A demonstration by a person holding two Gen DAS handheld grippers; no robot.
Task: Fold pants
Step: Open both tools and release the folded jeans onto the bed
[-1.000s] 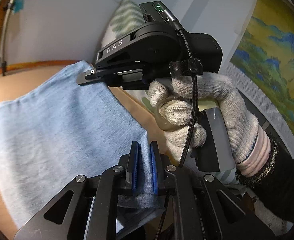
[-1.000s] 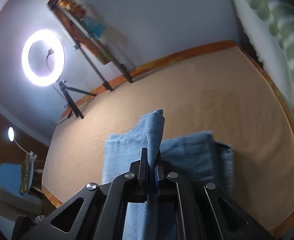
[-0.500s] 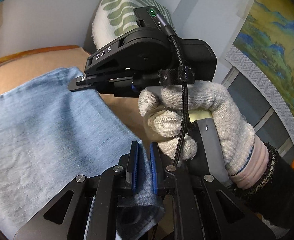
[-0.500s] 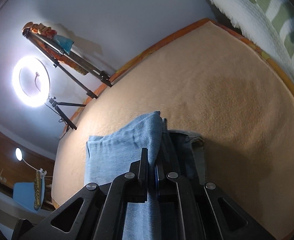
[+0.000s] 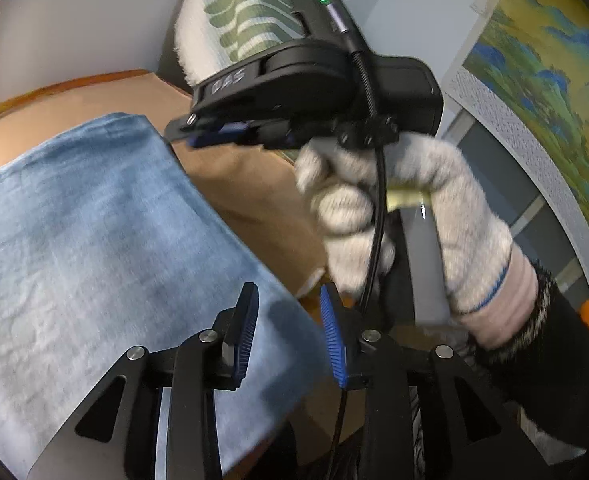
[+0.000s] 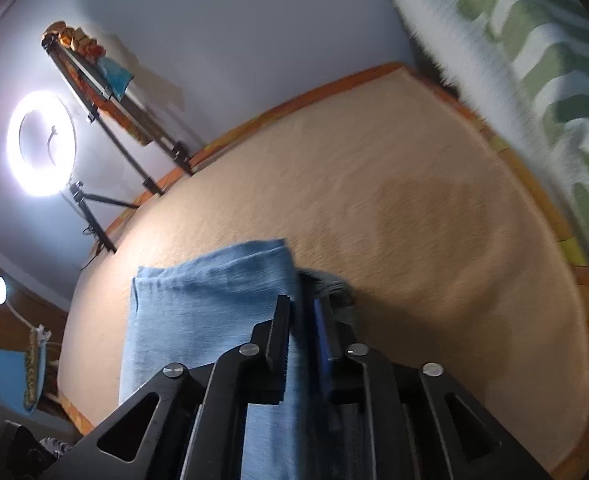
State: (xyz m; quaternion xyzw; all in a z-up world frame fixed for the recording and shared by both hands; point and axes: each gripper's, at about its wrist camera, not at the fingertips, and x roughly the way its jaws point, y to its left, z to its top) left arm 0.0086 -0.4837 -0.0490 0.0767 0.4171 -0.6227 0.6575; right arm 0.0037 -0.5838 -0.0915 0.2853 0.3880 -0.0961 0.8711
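Note:
Light blue denim pants [image 5: 94, 240] lie folded flat on the tan blanket [image 5: 254, 200]. My left gripper [image 5: 288, 300] is low over their near right corner. Its jaws are opening, and the cloth edge runs under the gap with neither pad pressing on it. A gloved hand [image 5: 414, 208] holds my right gripper [image 5: 198, 136] at the pants' far right corner. In the right wrist view the right gripper [image 6: 300, 308] is also opening. The pants' [image 6: 198, 300] folded edge sits loosely between its pads, and a darker layer shows under the fold.
The tan blanket [image 6: 414, 200] stretches beyond the pants to an orange border. A green-and-white striped cushion [image 6: 534, 60] stands along the right side. A ring light [image 6: 40, 144] and a rack [image 6: 106, 92] stand by the far wall. A landscape painting [image 5: 542, 92] hangs at right.
Both grippers were shut on the pants' edge and have now parted their jaws. The lifted fold has come down and lies flat on the lower layer.

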